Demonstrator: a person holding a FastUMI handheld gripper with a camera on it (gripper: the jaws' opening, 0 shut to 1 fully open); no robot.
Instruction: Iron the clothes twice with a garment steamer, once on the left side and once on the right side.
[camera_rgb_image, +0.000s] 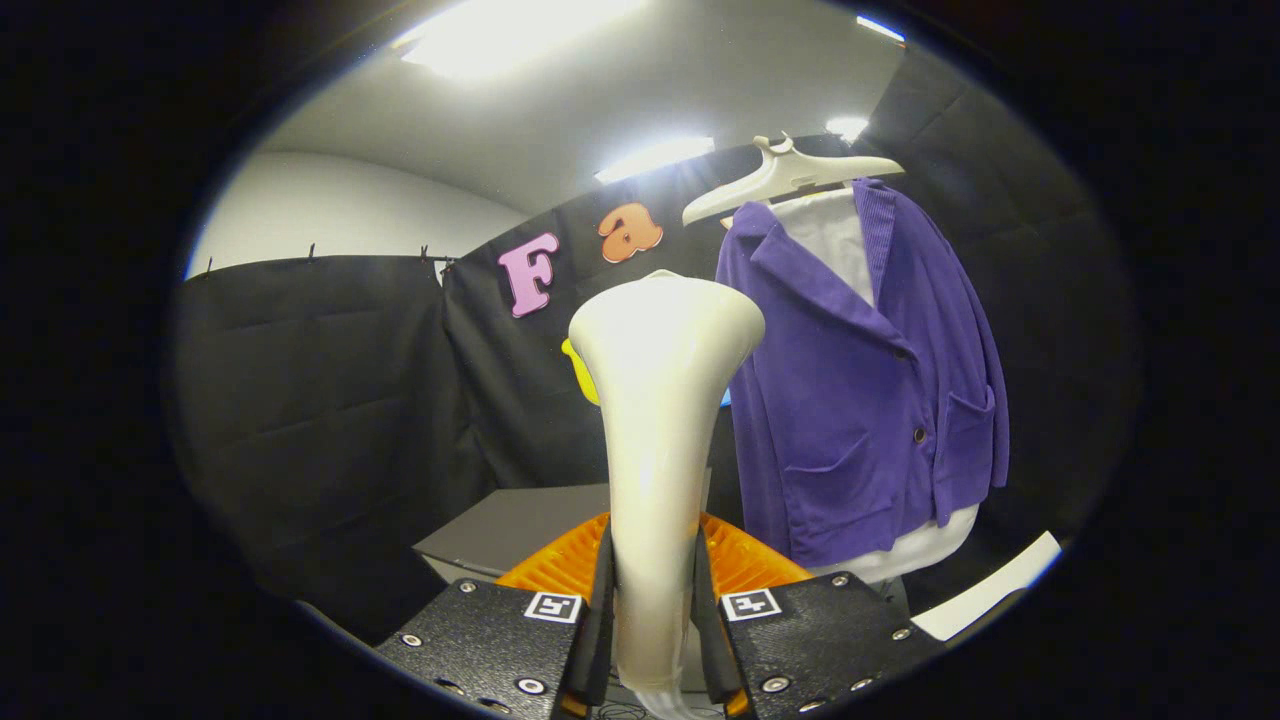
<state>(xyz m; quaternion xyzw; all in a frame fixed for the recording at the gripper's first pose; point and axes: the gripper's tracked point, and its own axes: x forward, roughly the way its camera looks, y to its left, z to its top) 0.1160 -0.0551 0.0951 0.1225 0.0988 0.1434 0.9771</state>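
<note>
Steamer held up beside the purple jacket

Fingers of the gripper (655, 610) pinch the white garment steamer (655, 400) by its thin handle, one finger on each side, both pressing on it. The steamer stands upright between them. Its wide head flares out at the top, well above the fingers.

Just to the right of the steamer's head hangs the purple jacket (860, 400). It sits on a white hanger (790, 175) with a white shirt (835, 235) under it. The white shirt peeks out at the neck and again below the jacket's bottom edge. The jacket has a dark button and two pockets on the front. You cannot tell if the steamer's head touches the jacket; it looks close beside its left edge.

A grey table (520, 525) stands beyond the fingers, low down on the left. Bright lamps (655, 155) shine on the ceiling.
</note>
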